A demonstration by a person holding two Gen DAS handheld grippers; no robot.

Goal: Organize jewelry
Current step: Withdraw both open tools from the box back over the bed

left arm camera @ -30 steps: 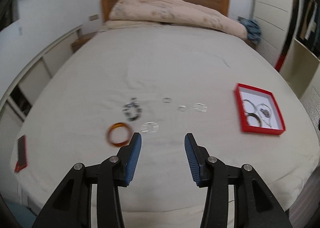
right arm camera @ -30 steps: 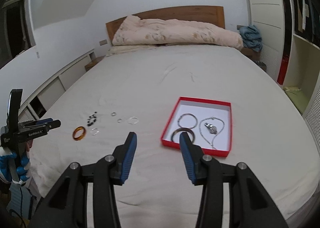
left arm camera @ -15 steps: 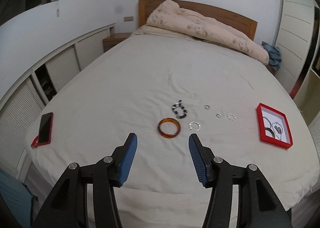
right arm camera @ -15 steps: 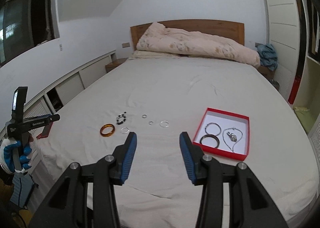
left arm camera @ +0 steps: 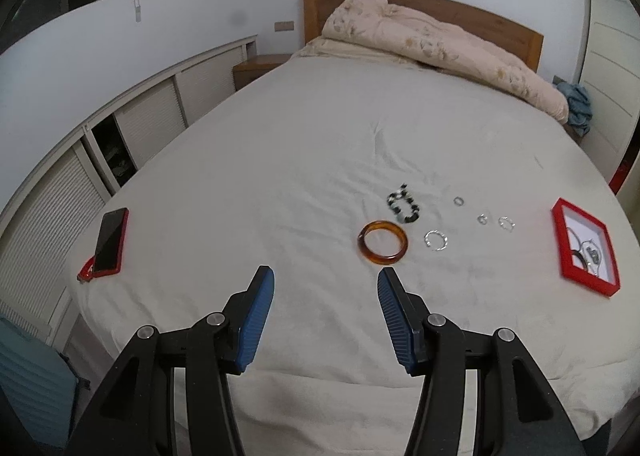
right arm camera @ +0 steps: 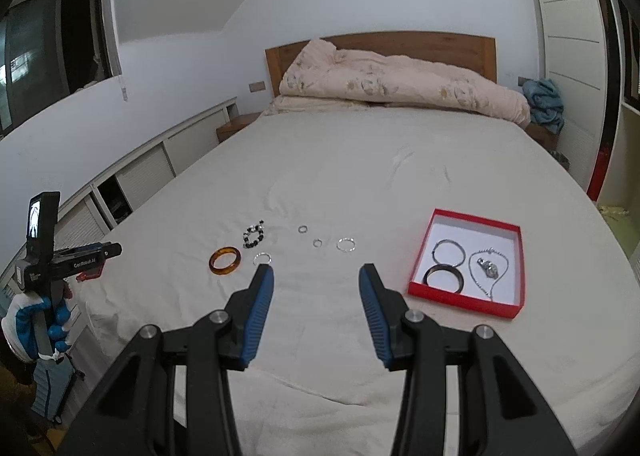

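An amber bangle (left arm camera: 383, 243) lies on the white bed, with a black-and-white bead bracelet (left arm camera: 403, 203) behind it and silver rings (left arm camera: 435, 240) to its right. A red tray (left arm camera: 585, 251) at the right holds bangles and a necklace. My left gripper (left arm camera: 325, 281) is open and empty, above the bed's near edge, short of the bangle. My right gripper (right arm camera: 316, 278) is open and empty, between the loose pieces and the red tray (right arm camera: 467, 261). The bangle (right arm camera: 225, 260), bead bracelet (right arm camera: 254, 236) and rings (right arm camera: 345, 244) show there too.
A phone in a red case (left arm camera: 109, 241) lies near the bed's left edge. A folded quilt (left arm camera: 440, 44) lies against the wooden headboard. Low white cabinets (left arm camera: 132, 120) run along the left wall. The left gripper (right arm camera: 60, 256) shows at the far left of the right wrist view.
Both grippers have pulled back and up from the bed, so the jewelry looks farther off. The left view has swung left, bringing the phone into view. Both stay open.
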